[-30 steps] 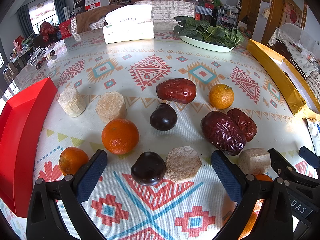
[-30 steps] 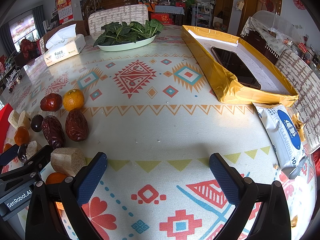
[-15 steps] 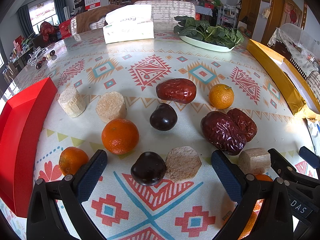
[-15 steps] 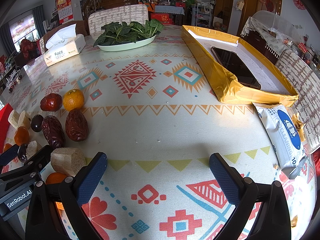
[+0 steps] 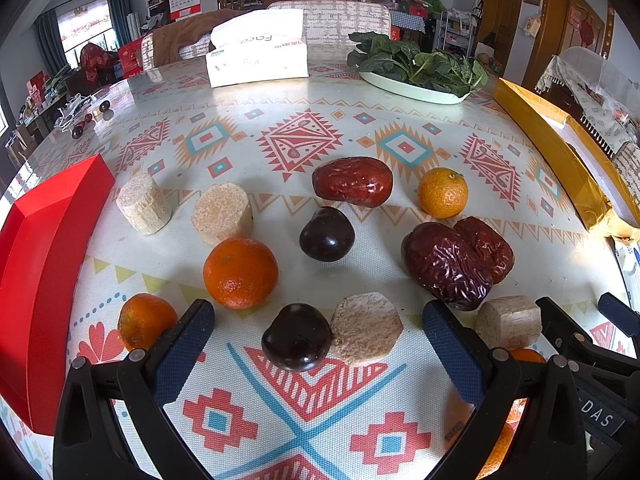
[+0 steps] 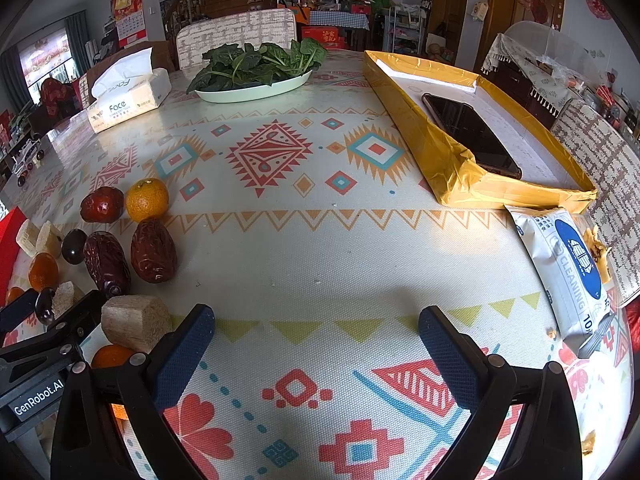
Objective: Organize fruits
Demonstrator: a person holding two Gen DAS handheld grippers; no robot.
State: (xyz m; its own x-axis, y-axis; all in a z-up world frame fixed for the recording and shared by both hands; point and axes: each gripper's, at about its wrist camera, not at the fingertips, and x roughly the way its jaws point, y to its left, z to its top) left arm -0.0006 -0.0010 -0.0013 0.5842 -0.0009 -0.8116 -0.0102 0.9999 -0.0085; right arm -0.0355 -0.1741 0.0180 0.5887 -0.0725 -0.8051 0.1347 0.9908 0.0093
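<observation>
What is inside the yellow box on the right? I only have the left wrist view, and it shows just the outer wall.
Observer: A black phone lies flat inside the yellow box; I see nothing else in there.
Operator: Is the right hand-held gripper carrying anything?
Observer: No. The right hand-held gripper is open above bare tablecloth, with nothing between its fingers.
Operator: Anything by the box's near end?
Observer: A white and blue pack of cleaning wipes lies right beside its near corner.
</observation>
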